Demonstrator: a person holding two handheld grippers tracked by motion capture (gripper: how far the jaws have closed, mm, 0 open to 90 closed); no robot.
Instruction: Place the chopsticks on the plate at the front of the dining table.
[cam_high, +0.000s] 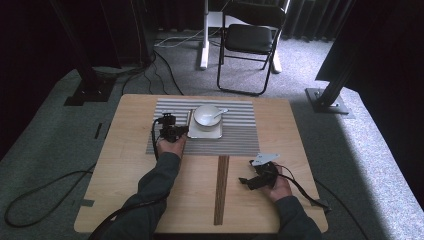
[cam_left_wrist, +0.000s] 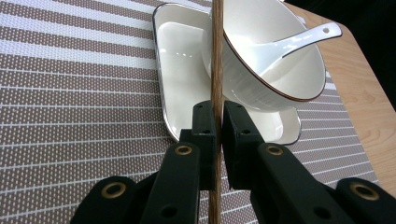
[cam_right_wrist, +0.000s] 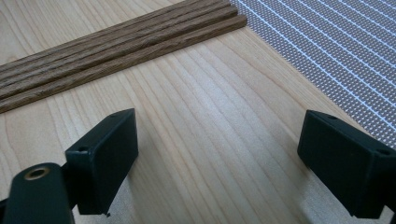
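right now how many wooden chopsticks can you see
4, perhaps more. One chopstick is clamped upright in the left gripper beside the bowl. At least three chopsticks lie side by side on the table; others may be hidden.

Recording set-up in a lab or studio room, not a home. Grey carpet floor (cam_high: 380, 150), black curtains (cam_high: 320, 20) along the back wall. Dark metal frame posts on bolted base plates (cam_high: 327, 100) flank a small wooden worktop (cam_high: 125, 175). Loose cables (cam_high: 165, 70) run over the carpet. One black folding chair (cam_high: 250, 45) behind; white stand leg (cam_high: 204, 35) beside it.
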